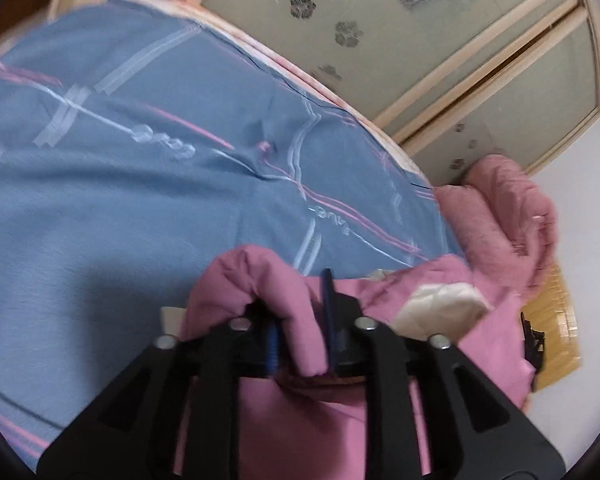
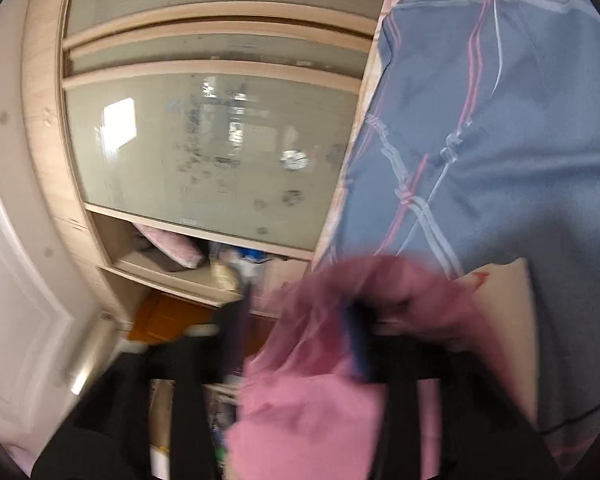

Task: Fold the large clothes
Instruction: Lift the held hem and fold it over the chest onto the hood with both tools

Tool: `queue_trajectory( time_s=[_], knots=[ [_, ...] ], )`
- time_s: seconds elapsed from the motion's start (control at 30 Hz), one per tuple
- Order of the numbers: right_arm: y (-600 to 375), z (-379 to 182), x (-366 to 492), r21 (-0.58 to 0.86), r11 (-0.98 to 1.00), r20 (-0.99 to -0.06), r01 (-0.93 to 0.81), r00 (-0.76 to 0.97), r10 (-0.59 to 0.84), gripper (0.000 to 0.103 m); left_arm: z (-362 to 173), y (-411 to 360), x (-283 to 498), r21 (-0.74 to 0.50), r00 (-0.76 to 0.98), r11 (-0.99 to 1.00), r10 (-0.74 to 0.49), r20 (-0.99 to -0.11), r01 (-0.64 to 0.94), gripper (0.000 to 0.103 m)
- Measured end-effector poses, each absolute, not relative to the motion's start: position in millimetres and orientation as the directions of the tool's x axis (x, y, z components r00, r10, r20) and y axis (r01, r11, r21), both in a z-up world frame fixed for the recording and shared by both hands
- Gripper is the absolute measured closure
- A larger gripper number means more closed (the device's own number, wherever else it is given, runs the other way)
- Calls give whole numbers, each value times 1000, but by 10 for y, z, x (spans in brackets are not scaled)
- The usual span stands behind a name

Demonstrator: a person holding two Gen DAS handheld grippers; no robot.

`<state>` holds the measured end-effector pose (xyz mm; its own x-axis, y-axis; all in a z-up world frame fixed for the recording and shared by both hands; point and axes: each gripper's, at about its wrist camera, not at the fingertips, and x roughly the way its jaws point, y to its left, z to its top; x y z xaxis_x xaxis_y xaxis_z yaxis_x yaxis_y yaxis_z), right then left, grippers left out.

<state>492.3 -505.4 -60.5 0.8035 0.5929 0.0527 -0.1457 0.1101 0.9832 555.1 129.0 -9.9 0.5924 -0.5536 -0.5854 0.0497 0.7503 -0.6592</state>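
A pink garment (image 1: 384, 292) with a cream lining patch (image 1: 440, 304) lies on the blue bedsheet (image 1: 140, 200). My left gripper (image 1: 296, 300) stands partly open, and a puffy fold of the garment sits loosely between its fingers (image 1: 328, 312), covering the left one. In the blurred right wrist view, my right gripper (image 2: 298, 304) stands wide open at the bed's edge. The pink garment (image 2: 320, 400) drapes over its right finger (image 2: 356, 344) and hangs below, while the left finger is bare.
A second pink, fleecy cloth (image 1: 500, 216) is heaped at the bed's far corner. A wardrobe with frosted glass doors (image 2: 212, 152) stands close beside the bed, with an open shelf (image 2: 172, 268) below. The white door (image 2: 12, 240) is at the left, and wooden floor (image 1: 556, 320) shows.
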Motion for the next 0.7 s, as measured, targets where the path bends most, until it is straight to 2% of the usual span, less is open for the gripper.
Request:
queue_trajectory(
  time_s=[0.03, 0.1, 0.13, 0.2, 0.23, 0.3, 0.37, 0.4, 0.43, 0.57, 0.63, 0.7],
  knots=[
    [-5135, -566, 4843, 984, 94, 76, -150, 837, 542, 1, -79, 1358, 5526, -724, 602, 684, -614, -510, 84, 38],
    [-5248, -477, 4752, 981, 45, 140, -191, 844, 517, 1, 86, 1565, 5406, -801, 684, 581, -644, -343, 146, 2],
    [-5303, -378, 4674, 977, 44, 160, -210, 850, 502, 1, 244, 1786, 5277, -860, 749, 469, -639, -174, 201, 2],
    [-5313, -85, 4511, 961, 152, 132, -233, 863, 487, 1, 415, 2019, 5179, -912, 765, 327, -644, -23, 248, 2],
    [-5231, 138, 4404, 931, 268, 86, -246, 864, 495, 1, 574, 2126, 5080, -918, 808, 339, -588, -35, 207, 2],
    [-4945, 489, 4211, 828, 499, -33, -255, 867, 498, 1, 844, 2146, 4897, -870, 878, 489, -443, -181, 67, 2],
    [-4443, 760, 4011, 628, 744, -202, -230, 875, 441, 1, 1127, 1898, 4696, -723, 901, 690, -292, -320, -33, 2],
    [-4219, 811, 3951, 537, 815, -263, -219, 874, 409, 1, 1186, 1752, 4643, -662, 897, 748, -263, -354, -42, 2],
    [-3915, 818, 3896, 434, 877, -326, -208, 871, 368, 1, 1239, 1458, 4565, -551, 888, 834, -229, -398, -32, 2],
    [-3142, 531, 3881, 206, 966, -452, -155, 861, 234, 1, 1059, 250, 4388, -116, 840, 991, -116, -531, 64, 2],
    [-2877, 276, 4007, 149, 978, -511, -147, 835, 203, 1, 749, -280, 4414, 34, 788, 992, -77, -610, 124, 2],
    [-2736, 53, 4183, 116, 985, -549, -130, 818, 173, 1, 409, -647, 4531, 141, 759, 979, -22, -650, 149, 2]
  ],
)
